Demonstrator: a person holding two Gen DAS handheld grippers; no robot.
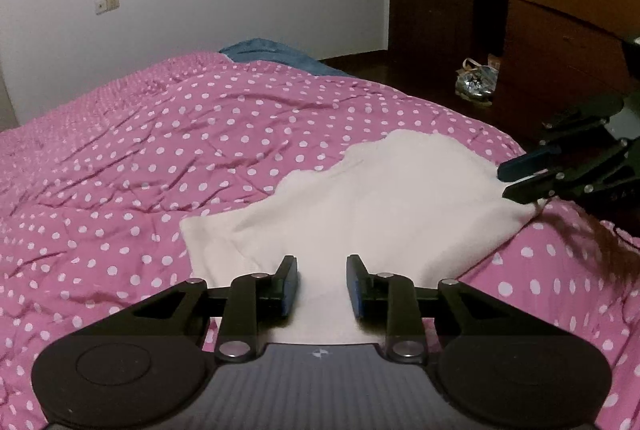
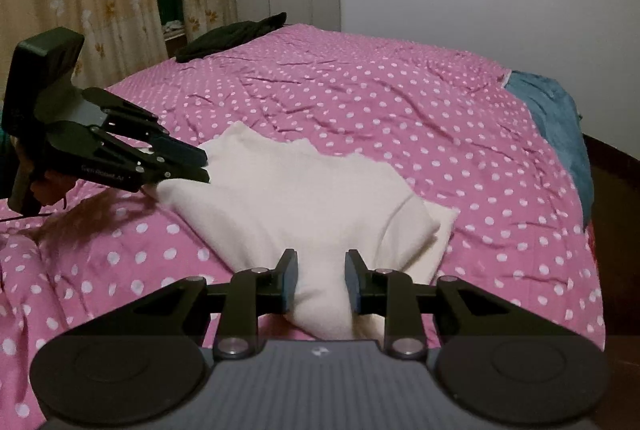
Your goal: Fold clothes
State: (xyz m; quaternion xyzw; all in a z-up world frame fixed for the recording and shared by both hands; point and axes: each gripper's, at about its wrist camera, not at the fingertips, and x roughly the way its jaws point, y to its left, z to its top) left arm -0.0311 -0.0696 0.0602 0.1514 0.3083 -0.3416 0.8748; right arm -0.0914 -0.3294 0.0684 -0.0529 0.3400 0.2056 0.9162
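The bed [image 2: 400, 102], under its pink dotted cover, carries everything here, and your cream garment [image 2: 300, 198] lies bunched and part-folded near the bed's near edge, between your two hands. A blue cloth [image 2: 556, 118] hangs at the far right corner and a dark garment [image 2: 232, 34] sits at the far left corner, both well apart from your work.

Your left tool [image 1: 322, 284] stands with its jaws parted over one end of the garment. The cloth shows in the gap, but the pads do not press on it. Your right tool [image 2: 322, 280] is the same at the other end: jaws apart, cloth between them, nothing gripped.

The main risk is the garment itself. It is soft and already doubled over itself, with one layer poking out from under the fold at the right. If you close on it now you may pinch only the top layer, and the fold will slide apart when you lift. You may also catch the bed cover underneath, since it is creased and loose just beside the cloth, and drag it along.

The two tools sit at opposite ends, so pulling unevenly will skew the fold. A strand of hair [image 2: 80, 218] lies on the cover near the left tool and could snag.
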